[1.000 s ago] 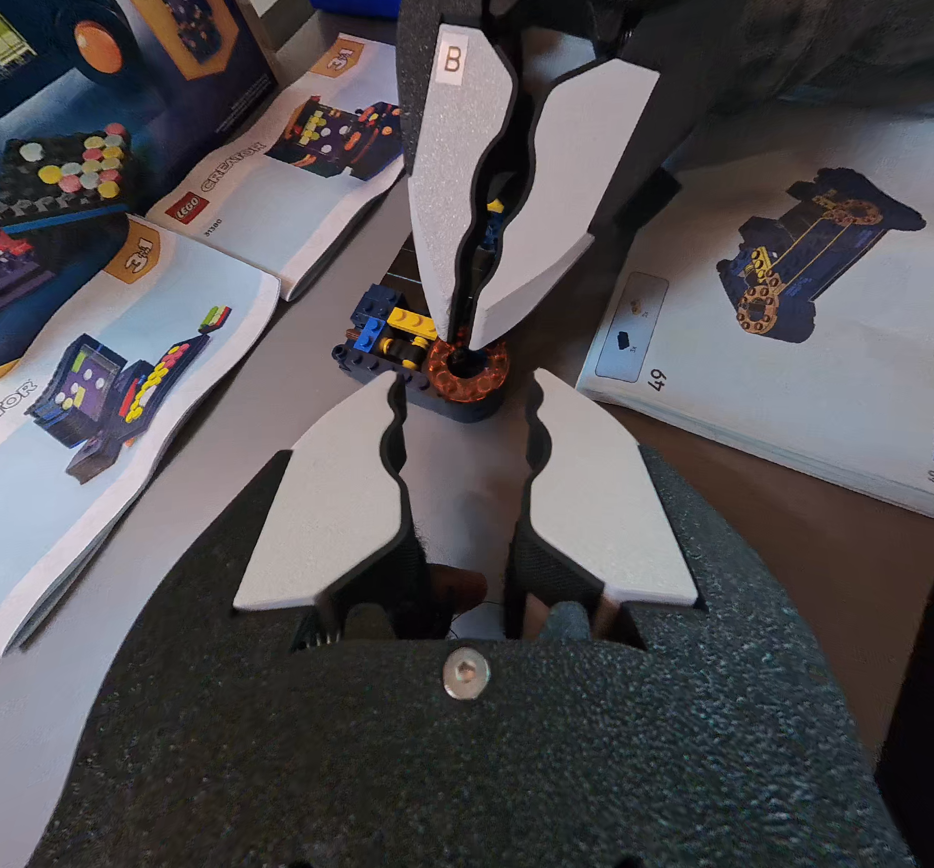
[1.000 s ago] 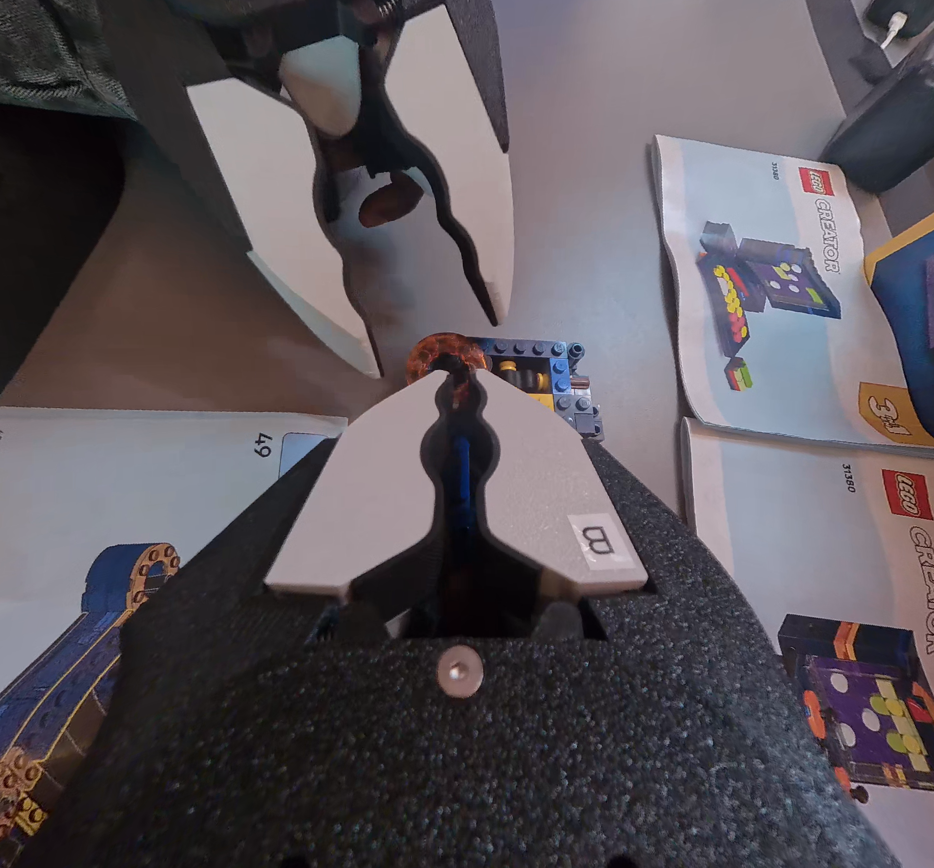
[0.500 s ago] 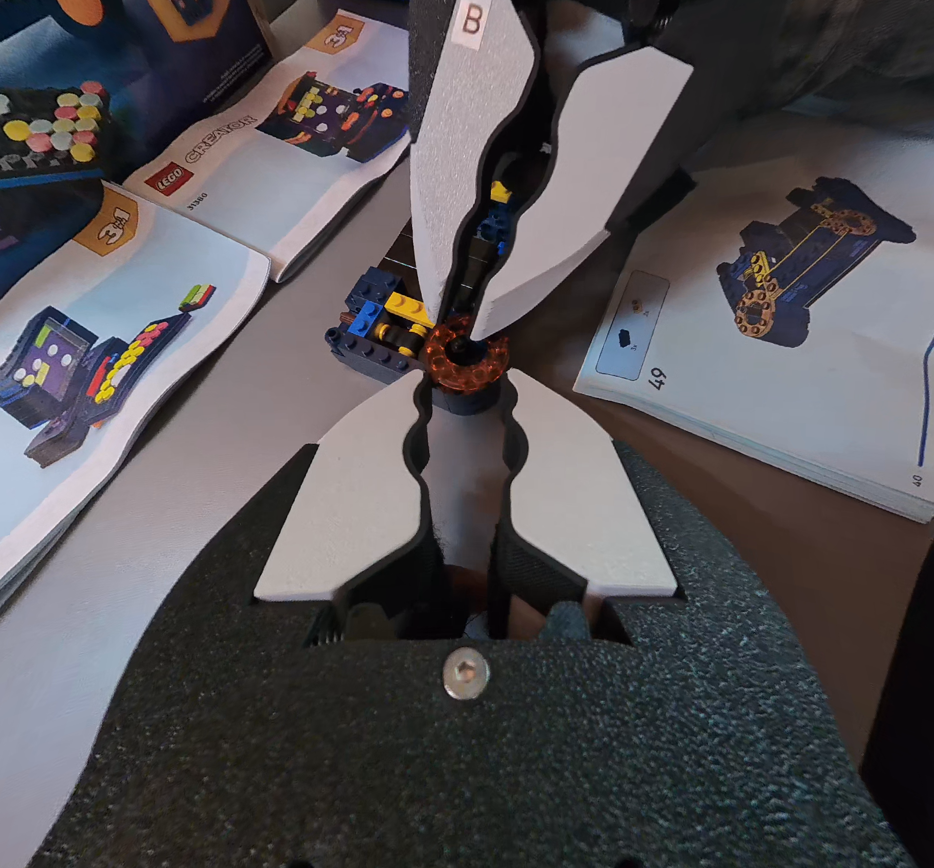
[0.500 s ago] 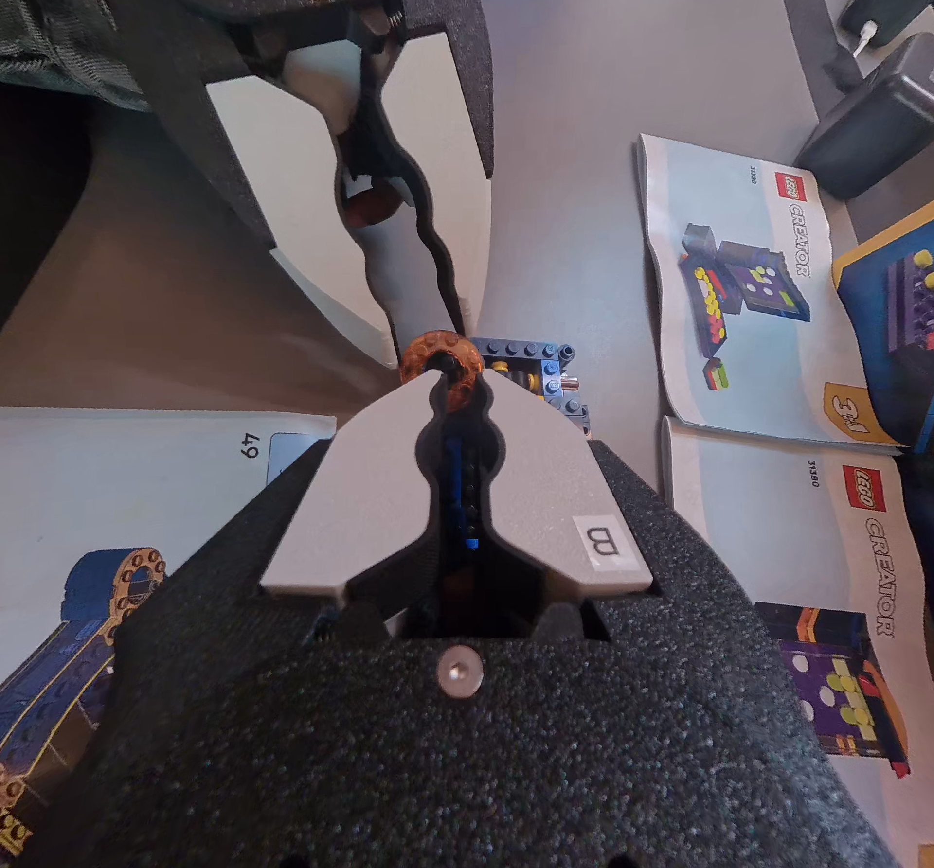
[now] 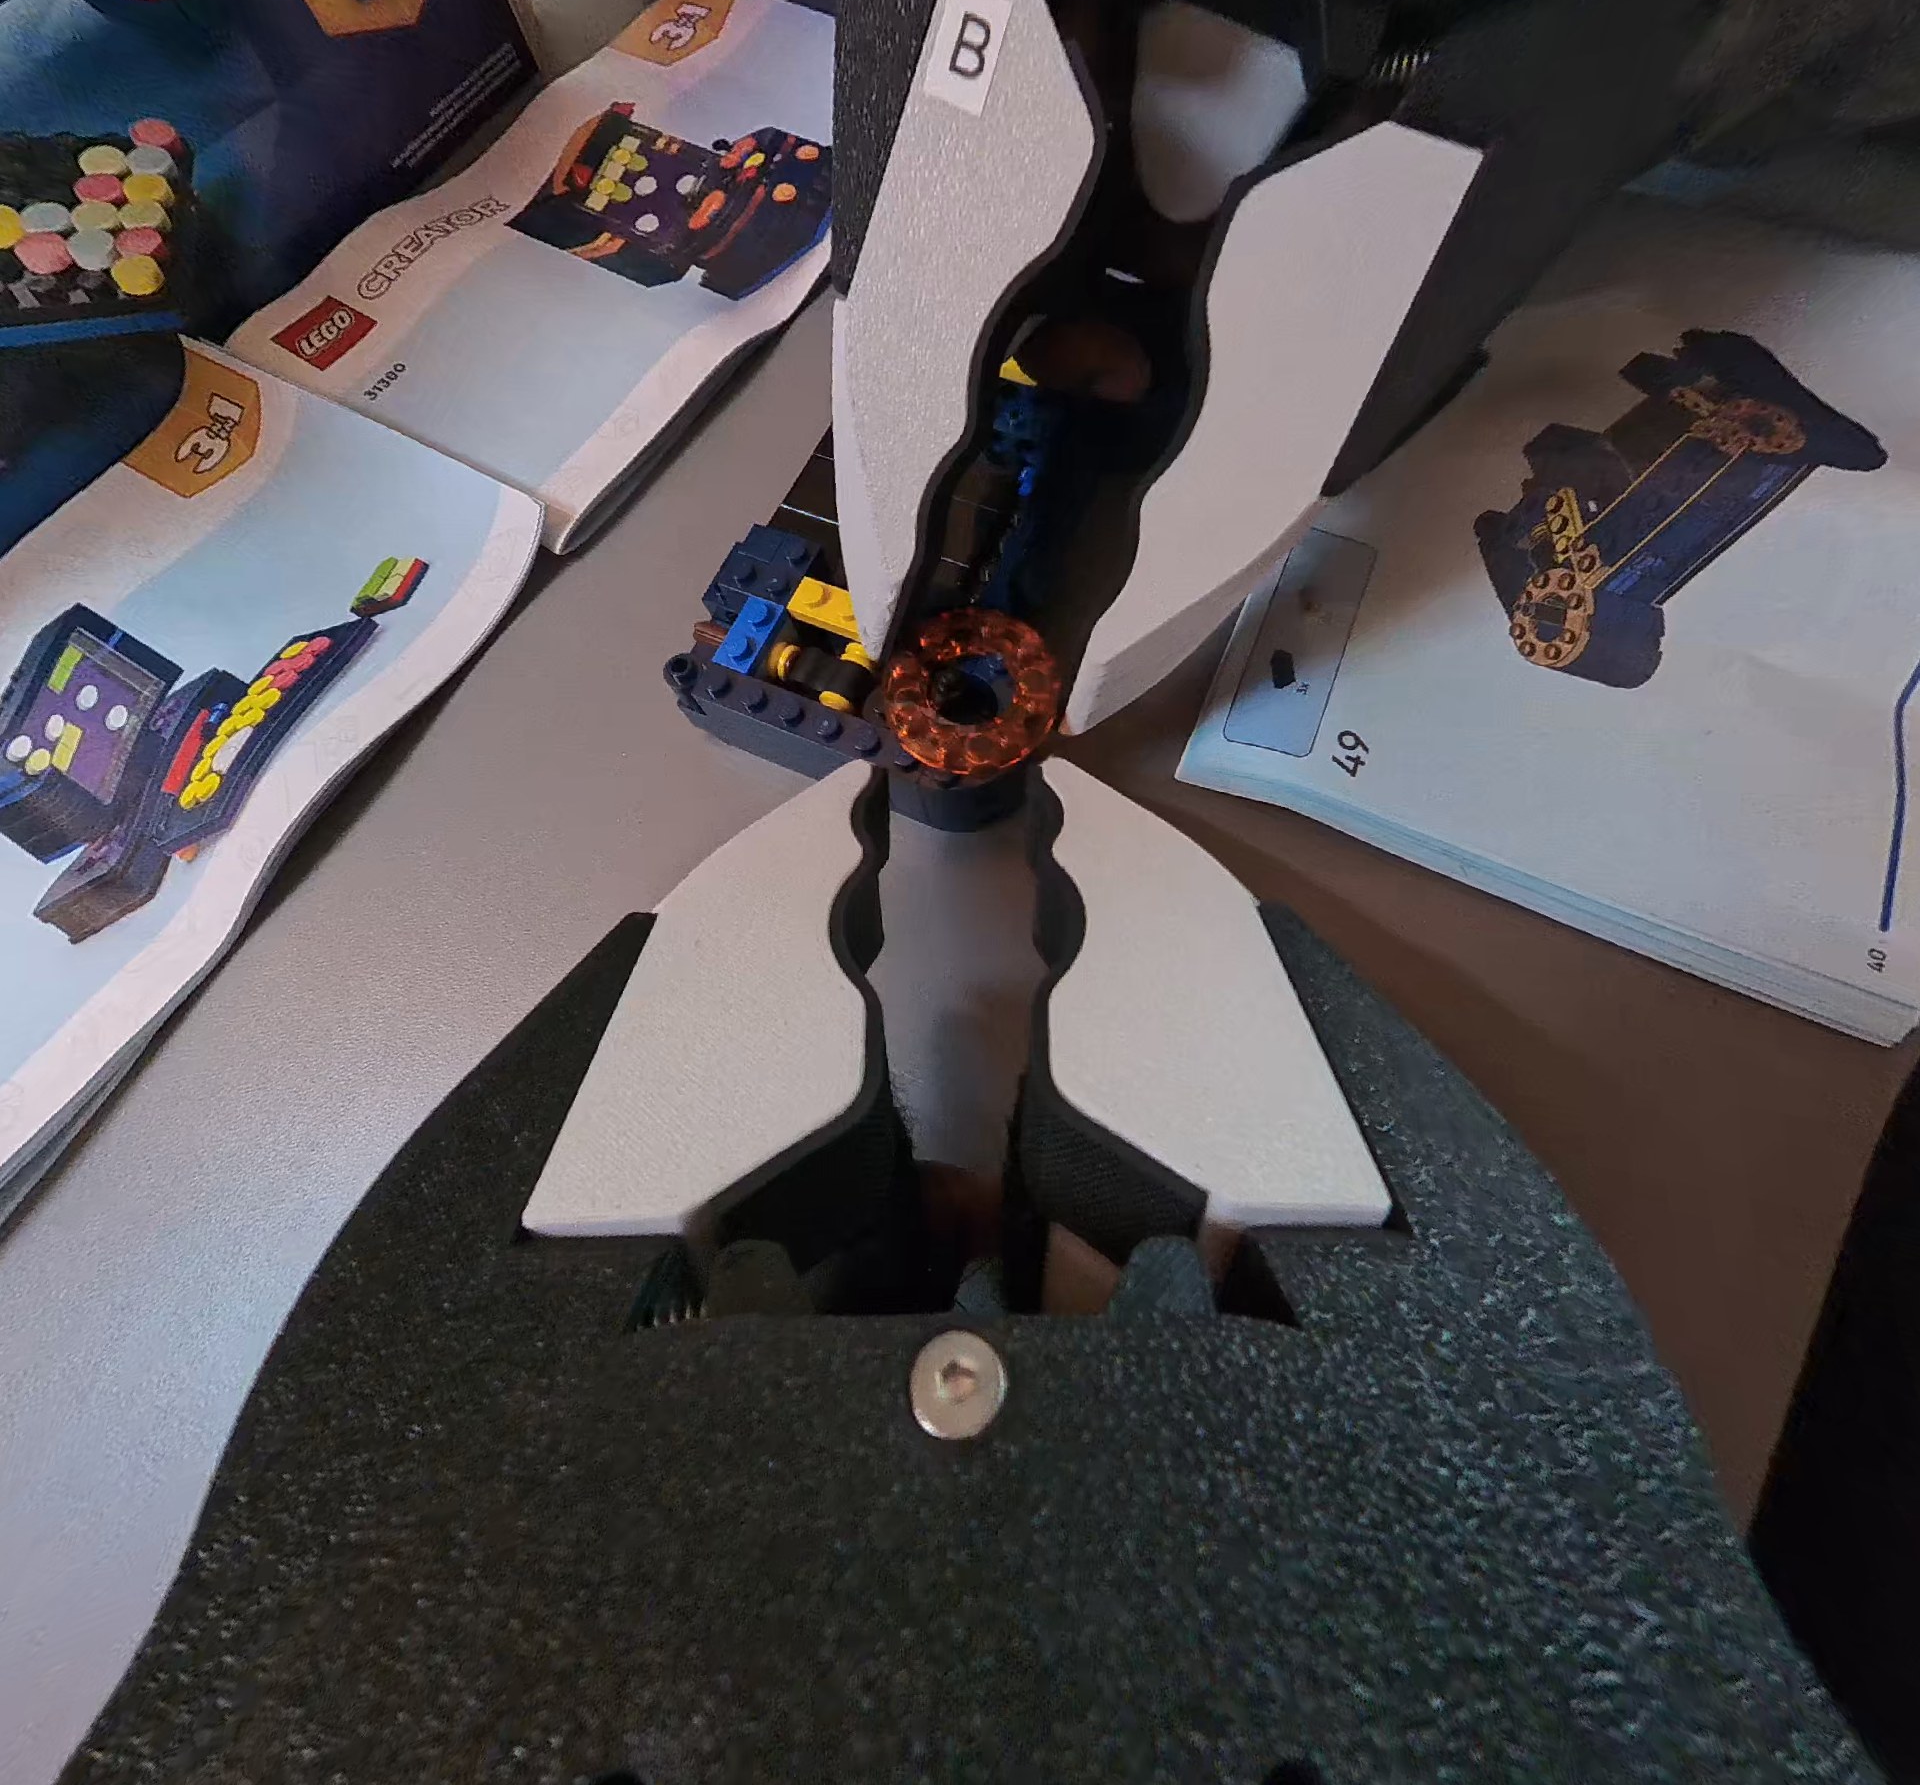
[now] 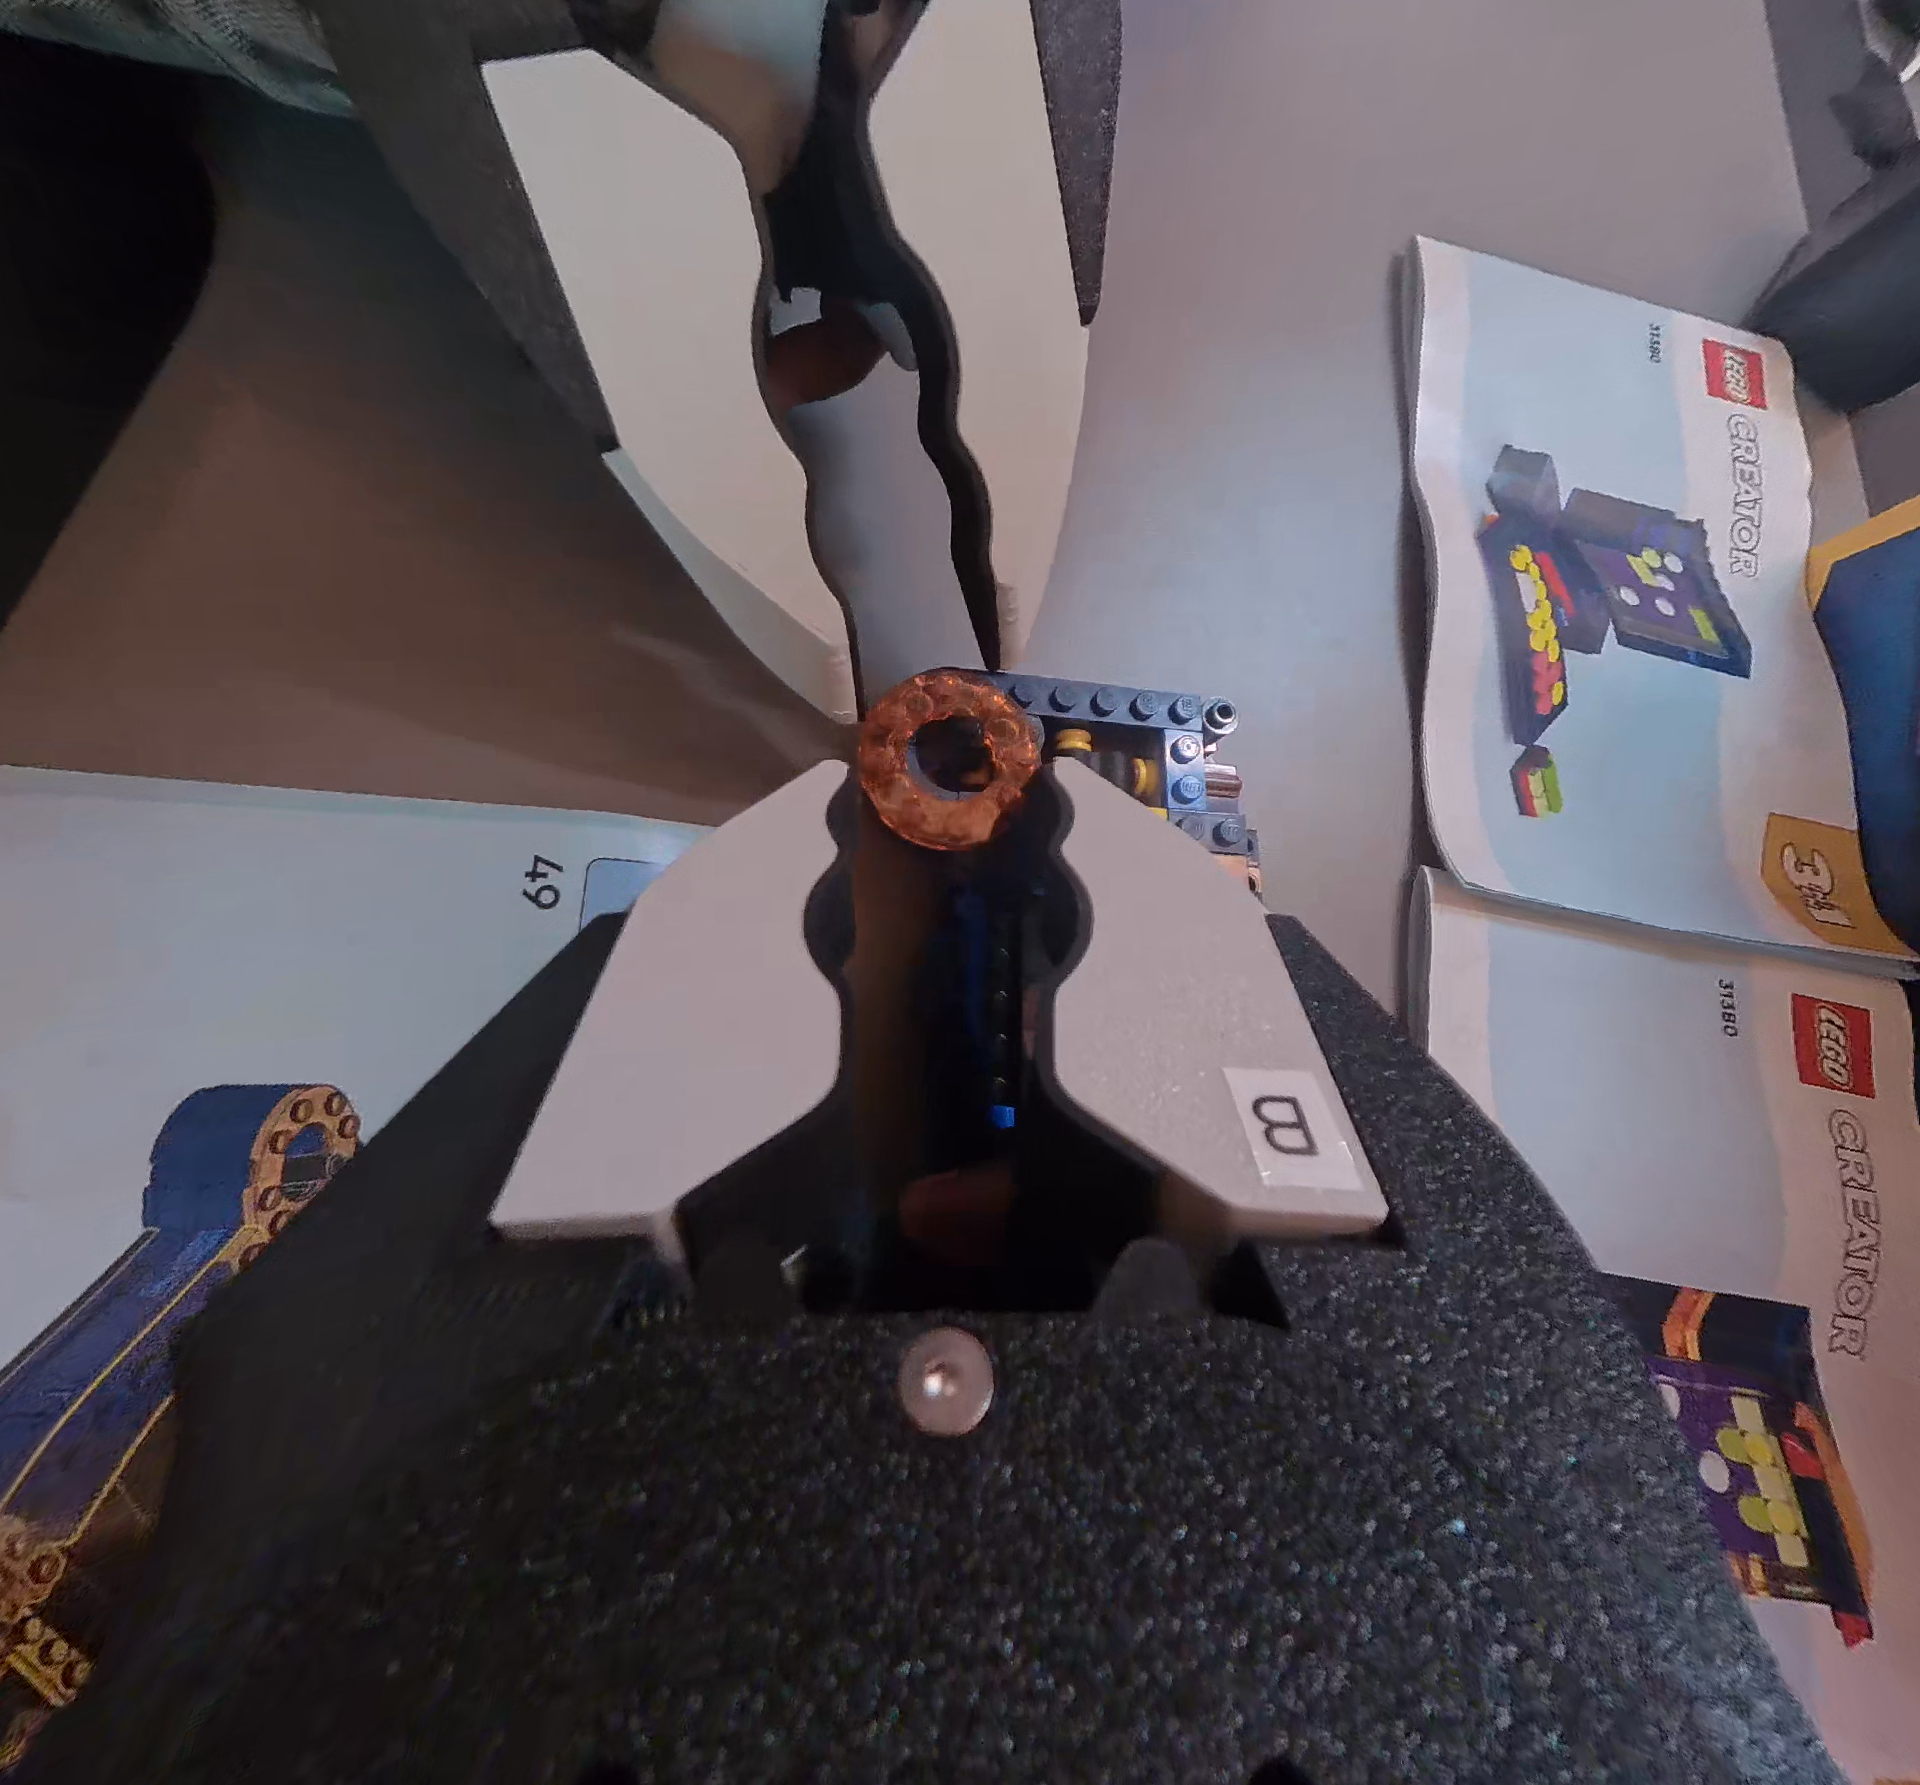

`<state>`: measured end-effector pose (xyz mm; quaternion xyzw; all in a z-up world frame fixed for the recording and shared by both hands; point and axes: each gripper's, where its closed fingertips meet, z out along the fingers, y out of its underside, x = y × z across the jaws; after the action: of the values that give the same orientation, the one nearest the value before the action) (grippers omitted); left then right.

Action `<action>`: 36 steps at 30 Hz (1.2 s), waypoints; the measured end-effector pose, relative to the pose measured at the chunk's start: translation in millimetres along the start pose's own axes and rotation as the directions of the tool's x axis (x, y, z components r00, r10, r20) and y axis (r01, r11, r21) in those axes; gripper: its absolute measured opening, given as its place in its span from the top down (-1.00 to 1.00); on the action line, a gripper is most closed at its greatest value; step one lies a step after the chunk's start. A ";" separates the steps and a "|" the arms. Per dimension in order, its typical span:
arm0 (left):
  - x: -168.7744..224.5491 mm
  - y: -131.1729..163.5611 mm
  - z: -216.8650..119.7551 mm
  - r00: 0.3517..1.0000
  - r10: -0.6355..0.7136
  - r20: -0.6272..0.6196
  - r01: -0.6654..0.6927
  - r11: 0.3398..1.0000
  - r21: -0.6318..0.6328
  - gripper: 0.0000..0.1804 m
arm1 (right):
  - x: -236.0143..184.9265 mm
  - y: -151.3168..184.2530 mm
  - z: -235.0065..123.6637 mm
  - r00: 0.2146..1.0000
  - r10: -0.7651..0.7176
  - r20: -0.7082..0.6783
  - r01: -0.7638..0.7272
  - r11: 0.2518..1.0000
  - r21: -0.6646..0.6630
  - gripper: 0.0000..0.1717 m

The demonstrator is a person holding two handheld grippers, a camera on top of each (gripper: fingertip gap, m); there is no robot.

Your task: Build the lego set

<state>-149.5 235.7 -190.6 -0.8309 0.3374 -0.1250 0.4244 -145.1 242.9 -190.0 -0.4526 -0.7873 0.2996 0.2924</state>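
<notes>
The left gripper (image 5: 956, 779) is clamped on the dark blue end of the brick model (image 5: 769, 696), just below the orange ring (image 5: 971, 691). Opposite it, the right gripper (image 6: 951, 779) stands released, its fingertips either side of the ring. Instruction booklets (image 5: 1610, 696) lie on the table (image 5: 436, 862) around the model.

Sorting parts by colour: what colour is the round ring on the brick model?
Translucent orange ring, clearest in the left wrist view.
</notes>
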 end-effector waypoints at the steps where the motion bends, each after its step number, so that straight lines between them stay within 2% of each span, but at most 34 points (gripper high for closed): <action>1: 0.3 0.2 -0.1 1.000 0.000 -0.002 0.000 1.000 -0.001 0.73 | 0.1 -0.5 -0.3 1.000 0.003 0.001 -0.003 1.000 0.005 0.63; 11: 1.3 1.3 -1.8 1.000 -0.001 -0.016 0.001 1.000 -0.006 0.73 | 1.8 -1.2 2.0 0.999 -0.028 -0.024 0.028 1.000 -0.011 0.63; 16: -3.7 -7.3 -6.3 1.000 0.005 0.019 -0.006 0.999 0.045 0.74 | 1.8 -1.8 2.4 0.999 -0.038 -0.033 0.037 0.999 -0.017 0.63; 22: 0.8 -14.0 -1.9 1.000 0.007 0.008 -0.007 0.996 0.089 0.90 | 2.2 -0.3 3.4 0.998 -0.054 -0.043 0.053 0.998 -0.026 0.63; 30: -1.3 -11.3 -2.5 1.000 -0.012 0.021 0.011 0.998 0.060 0.87 | 1.8 -1.6 4.9 0.996 -0.071 -0.052 0.070 0.997 -0.026 0.64; 36: -4.2 -10.4 -3.6 0.999 -0.024 0.036 0.022 0.998 0.051 0.86 | 3.2 -3.4 0.3 1.000 -0.009 -0.023 0.010 1.000 0.027 0.67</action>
<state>-149.7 240.5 -179.9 -0.8260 0.3165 -0.1231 0.4498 -148.5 244.3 -187.1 -0.4484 -0.7819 0.3034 0.3090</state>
